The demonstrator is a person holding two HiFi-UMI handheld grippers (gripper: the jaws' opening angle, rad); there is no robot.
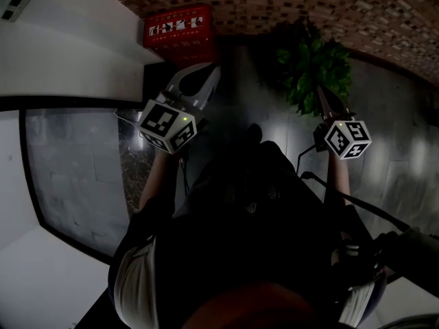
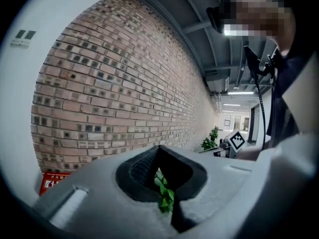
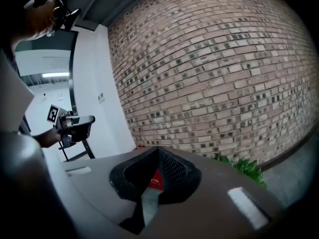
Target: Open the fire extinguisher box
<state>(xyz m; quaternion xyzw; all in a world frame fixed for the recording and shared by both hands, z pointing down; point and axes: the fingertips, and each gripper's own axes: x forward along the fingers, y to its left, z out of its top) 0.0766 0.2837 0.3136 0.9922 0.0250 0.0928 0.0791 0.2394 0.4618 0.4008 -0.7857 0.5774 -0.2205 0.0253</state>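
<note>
The red fire extinguisher box [image 1: 180, 27] stands on the floor against the brick wall, with white pictograms on its top. My left gripper [image 1: 208, 74] is shut and empty, its tips a short way short of the box and to its right. My right gripper [image 1: 319, 90] is also shut and empty, further right, in front of a potted plant [image 1: 314, 66]. In the left gripper view a corner of the red box [image 2: 52, 181] shows at the lower left. In the right gripper view a patch of the red box [image 3: 155, 179] shows through the gap behind the closed jaws.
A brick wall [image 1: 288, 2] runs across the back. A white wall and a dark-framed glass panel [image 1: 75, 177] stand on the left. The grey floor [image 1: 398, 136] spreads out to the right of the plant. The person's dark clothed body fills the lower middle.
</note>
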